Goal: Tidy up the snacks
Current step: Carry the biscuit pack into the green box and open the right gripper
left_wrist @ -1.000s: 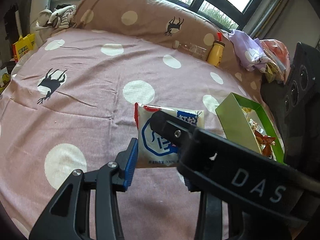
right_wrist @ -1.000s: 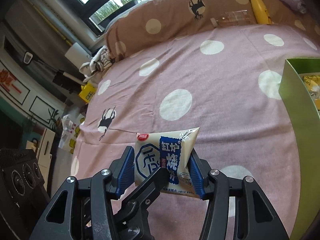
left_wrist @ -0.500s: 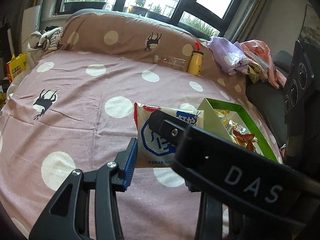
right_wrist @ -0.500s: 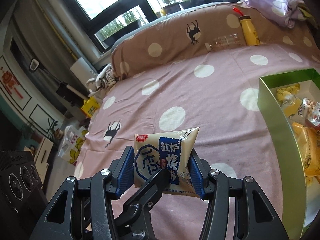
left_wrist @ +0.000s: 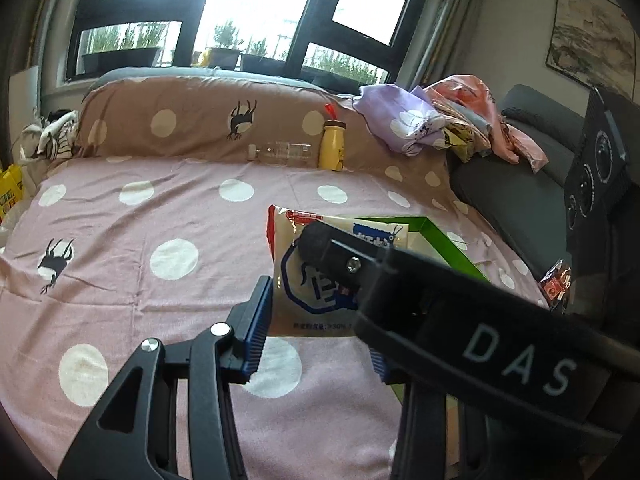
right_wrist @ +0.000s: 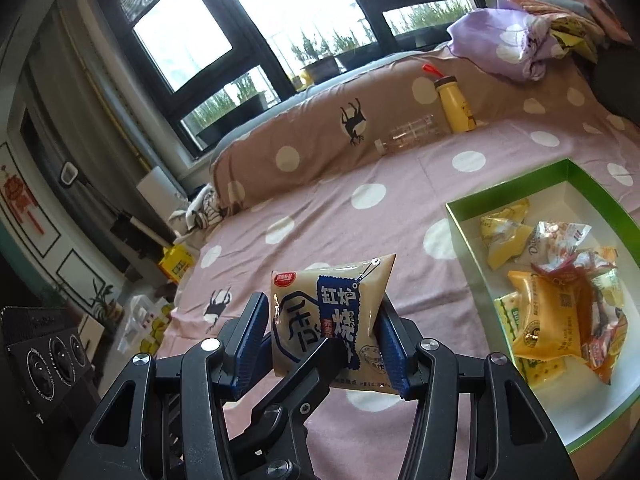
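Note:
A beige and blue snack packet is held upright above the pink dotted bed. My right gripper is shut on its sides. The packet also shows in the left wrist view, between the blue pads of my left gripper, which grips it too; the other gripper's black body crosses in front and hides the right pad's contact. A green box with a white inside holds several yellow and orange snack packets, to the right of the held packet. Its green rim shows in the left wrist view.
A brown dotted pillow lies along the far side of the bed. A clear bottle and a yellow bottle lie against it. Clothes are piled at the far right. A grey sofa stands right of the bed.
Both grippers have lifted and tilted up with the packet, so the window and wall have come into view. The green box's inside now shows fully in the right wrist view.

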The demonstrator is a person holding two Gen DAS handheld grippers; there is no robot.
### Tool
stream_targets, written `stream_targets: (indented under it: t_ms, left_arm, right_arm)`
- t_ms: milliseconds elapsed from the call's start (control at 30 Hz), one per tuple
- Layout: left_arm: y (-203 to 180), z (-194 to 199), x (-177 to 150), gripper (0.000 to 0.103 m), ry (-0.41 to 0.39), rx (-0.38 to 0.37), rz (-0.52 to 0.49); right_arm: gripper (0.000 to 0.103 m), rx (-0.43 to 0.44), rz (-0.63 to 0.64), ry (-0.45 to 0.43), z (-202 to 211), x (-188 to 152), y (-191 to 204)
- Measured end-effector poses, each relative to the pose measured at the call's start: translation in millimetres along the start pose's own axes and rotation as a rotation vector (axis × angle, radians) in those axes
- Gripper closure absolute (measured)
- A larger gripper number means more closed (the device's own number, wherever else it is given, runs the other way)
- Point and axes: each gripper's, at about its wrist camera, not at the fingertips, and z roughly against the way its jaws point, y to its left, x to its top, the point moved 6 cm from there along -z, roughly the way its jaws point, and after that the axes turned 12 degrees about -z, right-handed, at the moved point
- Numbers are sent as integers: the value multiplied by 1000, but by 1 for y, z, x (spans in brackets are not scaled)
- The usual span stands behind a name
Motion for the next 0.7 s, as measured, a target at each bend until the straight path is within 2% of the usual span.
stream_targets:
  t_ms: [133, 267, 400, 600, 700]
  left_arm:
    - [-16, -9, 6, 61, 4, -36, -8]
    - [-36, -27, 14, 61, 30, -52, -64]
    - [-54, -45, 21, 61, 33, -113, -87]
    - [-89, -70, 28, 62, 65, -144, -192]
    - [-101, -81, 26, 62, 86, -181, -207]
  right_arm:
    - [47, -1, -34, -42, 14, 12, -14]
    - [47, 5, -88, -56, 18, 24, -38]
    - [47, 9, -155, -89, 26, 38, -63]
    - [47, -20, -254, -117, 36, 51, -102]
    - [47, -50, -308, -127, 39, 55, -122]
